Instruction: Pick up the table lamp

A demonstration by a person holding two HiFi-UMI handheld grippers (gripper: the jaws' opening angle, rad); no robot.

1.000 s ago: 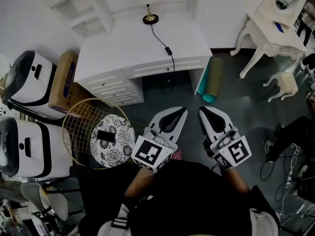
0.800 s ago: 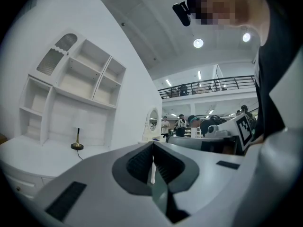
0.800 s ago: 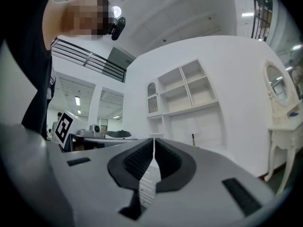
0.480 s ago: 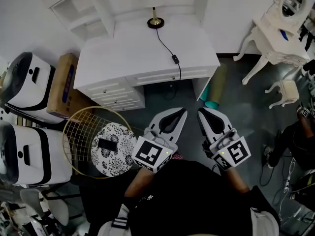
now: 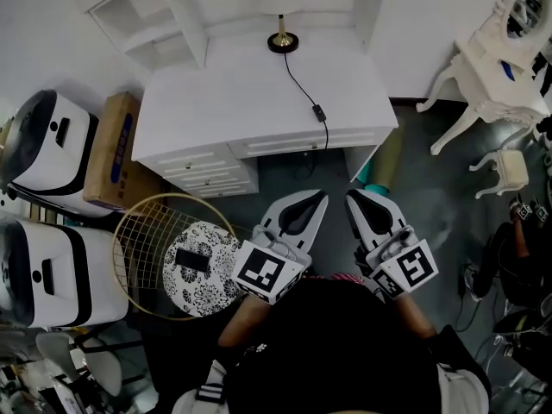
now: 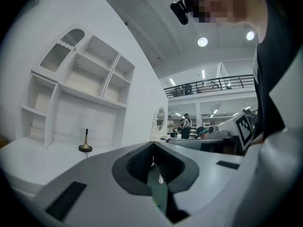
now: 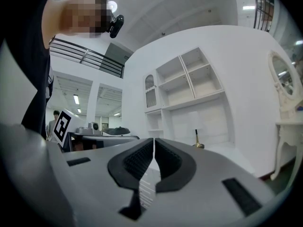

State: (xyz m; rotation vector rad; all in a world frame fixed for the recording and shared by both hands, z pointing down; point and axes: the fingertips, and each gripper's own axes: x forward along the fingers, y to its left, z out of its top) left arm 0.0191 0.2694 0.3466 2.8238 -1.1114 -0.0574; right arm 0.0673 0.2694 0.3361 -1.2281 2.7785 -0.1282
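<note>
The table lamp [image 5: 282, 41], with a brass base, a thin stem and a white shade, stands at the back of a white desk [image 5: 250, 102]. Its black cord [image 5: 308, 97] runs forward over the desk's front edge. Both grippers are held level, short of the desk and well apart from the lamp. My left gripper [image 5: 321, 194] is shut with nothing in it, and so is my right gripper [image 5: 352, 195]. The lamp [image 6: 85, 145] shows far off to the left of the left gripper [image 6: 153, 144]. Beyond the right gripper [image 7: 154, 140] the lamp [image 7: 196, 141] stands slightly to the right.
A white shelf unit [image 5: 147, 15] stands on the desk's back left. On the floor at left are a wire basket [image 5: 142, 231] with a patterned round seat [image 5: 200, 257], a cardboard box [image 5: 112, 149] and two white appliances [image 5: 47, 141]. A teal roll [image 5: 379, 166], vanity table [image 5: 500, 67] and stool [image 5: 509, 169] lie at right.
The person has stepped toward the desk: desk and lamp have slid rightward and grown nearer in the head view. Both grippers stay shut, side by side.
</note>
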